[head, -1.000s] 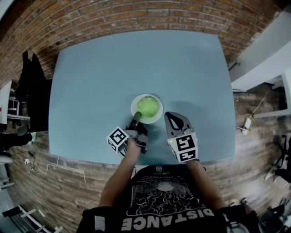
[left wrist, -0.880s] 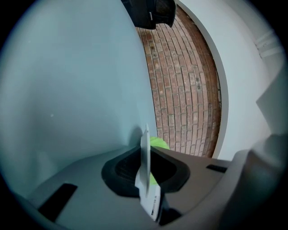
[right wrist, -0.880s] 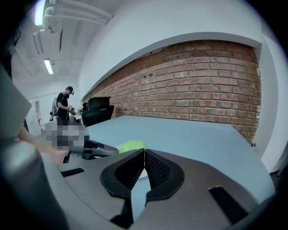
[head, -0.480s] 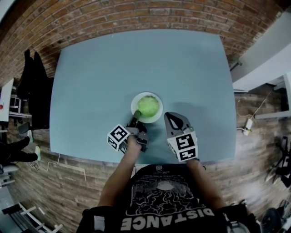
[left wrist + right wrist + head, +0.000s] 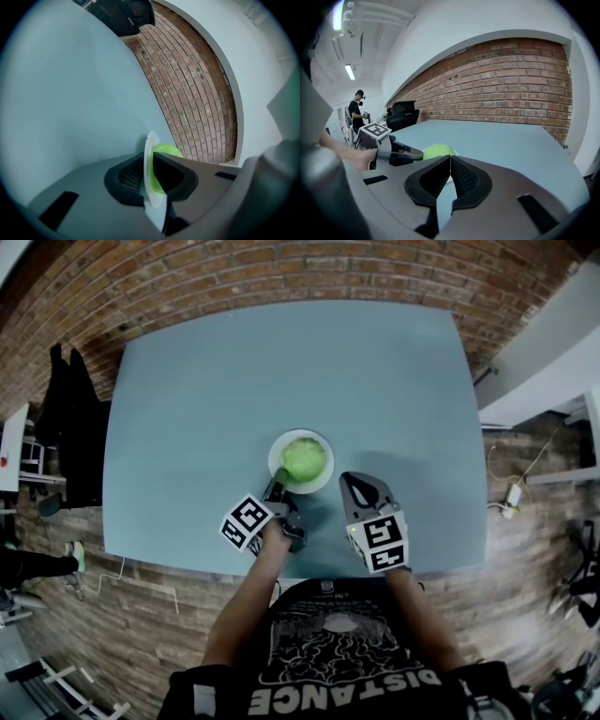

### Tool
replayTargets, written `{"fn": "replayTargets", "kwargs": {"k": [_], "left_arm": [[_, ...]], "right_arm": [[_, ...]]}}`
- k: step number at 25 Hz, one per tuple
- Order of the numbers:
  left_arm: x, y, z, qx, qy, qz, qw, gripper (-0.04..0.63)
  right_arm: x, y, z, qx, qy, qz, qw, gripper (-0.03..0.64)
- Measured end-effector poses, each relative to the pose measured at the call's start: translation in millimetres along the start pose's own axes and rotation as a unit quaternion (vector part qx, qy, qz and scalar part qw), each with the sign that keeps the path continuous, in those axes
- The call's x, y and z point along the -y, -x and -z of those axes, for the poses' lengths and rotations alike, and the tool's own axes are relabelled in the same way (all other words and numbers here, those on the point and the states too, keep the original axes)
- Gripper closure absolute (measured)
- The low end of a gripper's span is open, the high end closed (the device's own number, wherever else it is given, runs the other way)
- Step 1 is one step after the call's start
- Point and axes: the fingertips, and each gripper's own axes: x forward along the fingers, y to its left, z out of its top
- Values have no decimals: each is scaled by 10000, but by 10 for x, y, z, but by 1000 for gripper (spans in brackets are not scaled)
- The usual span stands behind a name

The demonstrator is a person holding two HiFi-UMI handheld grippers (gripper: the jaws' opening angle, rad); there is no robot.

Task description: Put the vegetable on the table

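Note:
A round green vegetable (image 5: 305,458) lies on a small white plate (image 5: 319,482) near the front middle of the blue-grey table (image 5: 187,409). My left gripper (image 5: 278,489) is shut on the plate's near-left rim. In the left gripper view the plate (image 5: 151,140) stands edge-on between the jaws, with the vegetable (image 5: 166,151) just behind it. My right gripper (image 5: 352,482) hovers right of the plate, shut with nothing in it. The right gripper view shows the vegetable (image 5: 438,151) beyond its own closed jaws, and the left gripper (image 5: 405,157) reaching in from the left.
The table's front edge (image 5: 281,573) runs just below both grippers. A dark chair with clothes (image 5: 66,418) stands off the left side. A white wall unit (image 5: 544,362) is to the right. A person (image 5: 358,110) stands far off beside a black chair (image 5: 403,115).
The left gripper's marker cube has turned slightly while its jaws stay on the plate rim, and the plate has shifted a touch to the left. The right gripper has barely moved.

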Motion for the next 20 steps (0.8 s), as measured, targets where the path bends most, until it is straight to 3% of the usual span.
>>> {"fn": "replayTargets", "kwargs": {"k": [9,15,20], "left_arm": [[18,-21,-4,-175,-1219,-493,9912,555],[-5,-26,-15,-320,-1673,-794,9822,555],[73,-40,-40,-334,-2313,-881,9683,552]], "right_arm": [[-9,-4,25,-10,-40,-13,10000,609],[2,3,21,-21,-69,6,10000,609],[-13,-1,34,-37,-64,-2,10000,609]]}}
